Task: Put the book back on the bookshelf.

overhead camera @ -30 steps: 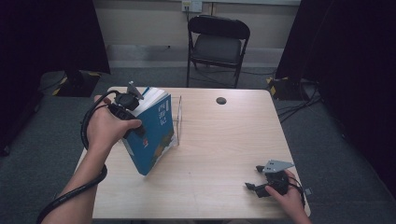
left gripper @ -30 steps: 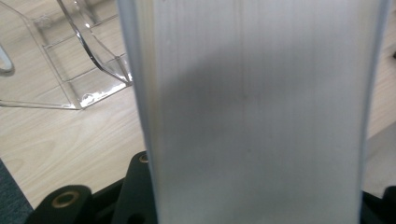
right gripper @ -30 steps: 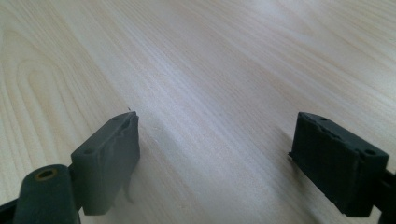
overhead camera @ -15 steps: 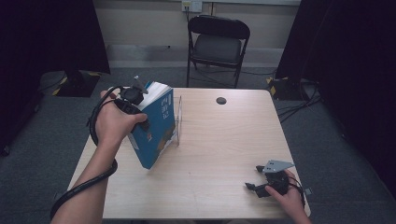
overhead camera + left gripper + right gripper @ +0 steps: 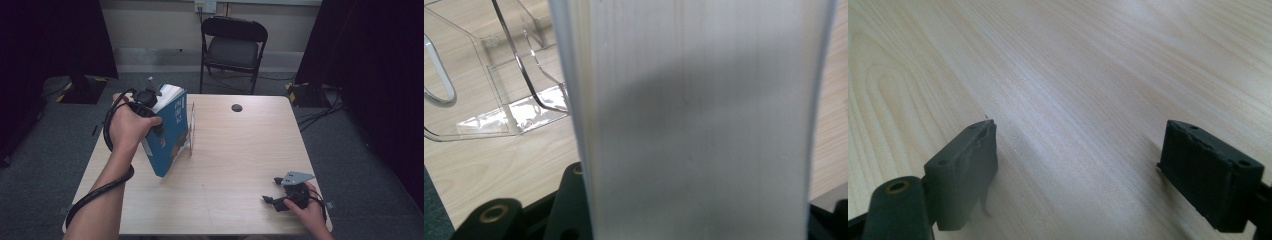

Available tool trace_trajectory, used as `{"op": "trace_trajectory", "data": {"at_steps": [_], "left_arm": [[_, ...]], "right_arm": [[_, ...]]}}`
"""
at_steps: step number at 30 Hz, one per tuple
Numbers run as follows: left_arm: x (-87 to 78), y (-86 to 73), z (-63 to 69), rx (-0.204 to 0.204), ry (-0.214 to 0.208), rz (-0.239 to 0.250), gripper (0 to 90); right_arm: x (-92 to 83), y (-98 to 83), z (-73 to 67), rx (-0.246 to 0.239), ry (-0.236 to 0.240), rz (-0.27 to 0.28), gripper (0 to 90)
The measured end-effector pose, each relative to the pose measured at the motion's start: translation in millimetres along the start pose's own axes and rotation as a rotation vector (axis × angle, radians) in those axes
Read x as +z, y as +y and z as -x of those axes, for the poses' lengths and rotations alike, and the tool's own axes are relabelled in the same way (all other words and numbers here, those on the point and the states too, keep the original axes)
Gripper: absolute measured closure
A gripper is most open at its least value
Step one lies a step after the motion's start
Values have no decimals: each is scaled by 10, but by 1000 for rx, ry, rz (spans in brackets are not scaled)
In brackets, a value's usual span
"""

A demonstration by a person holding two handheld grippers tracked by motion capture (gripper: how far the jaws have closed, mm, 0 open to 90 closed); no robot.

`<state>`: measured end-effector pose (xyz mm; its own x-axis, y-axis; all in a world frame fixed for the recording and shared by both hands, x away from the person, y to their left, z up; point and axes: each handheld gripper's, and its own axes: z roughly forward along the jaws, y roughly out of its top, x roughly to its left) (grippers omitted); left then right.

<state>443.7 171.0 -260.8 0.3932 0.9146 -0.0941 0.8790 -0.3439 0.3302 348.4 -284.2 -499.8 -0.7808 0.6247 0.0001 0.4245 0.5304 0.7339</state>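
The left gripper clamps a thick blue book by its upper part, the jaws pressed on both covers. In the left gripper view the pale page edges stand between the jaws. The book tilts, its lower corner touching or just above the table near the left edge, its top leaning away from the person.

Just beside the book, on its right, stands a clear plastic stand. The book's cover is close against it; whether they touch I cannot tell. The left gripper view shows the stand's clear base and curved walls on the wood beyond the pages, with nothing in it. A cable loops from the left gripper round the wrist and down the forearm.

The right gripper rests low at the near right corner of the table, well apart from the book. Its jaws stand wide with nothing but bare wood between them, as the right gripper view shows. A grey plate sits on top of it.

A small dark round disc lies at the far side of the table, apart from everything else.

The table is light wood with plain grain. Behind it stands a black folding chair on grey carpet. Dark curtains hang at both sides, and cables run over the floor at the right.
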Motion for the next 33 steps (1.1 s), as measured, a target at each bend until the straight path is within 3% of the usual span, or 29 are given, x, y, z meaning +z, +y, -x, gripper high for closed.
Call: {"op": "trace_trajectory", "data": {"at_steps": [8, 11, 19, 24, 29, 33], "left_arm": [[34, 71, 10, -14, 4, 8, 619], [65, 106, 11, 1, 8, 3, 620], [140, 155, 11, -32, 8, 7, 619], [185, 197, 26, -27, 20, 3, 619], [235, 227, 10, -54, 19, 12, 619], [274, 264, 17, -53, 23, 11, 619]], "right_arm": [[1, 0, 1, -2, 0, 2, 146], [1, 0, 2, -3, -1, 2, 146], [1, 0, 1, -2, 0, 2, 146], [2, 0, 2, -4, -1, 2, 146], [2, 0, 2, -3, -1, 2, 146], [2, -1, 2, -4, -1, 2, 147]]}}
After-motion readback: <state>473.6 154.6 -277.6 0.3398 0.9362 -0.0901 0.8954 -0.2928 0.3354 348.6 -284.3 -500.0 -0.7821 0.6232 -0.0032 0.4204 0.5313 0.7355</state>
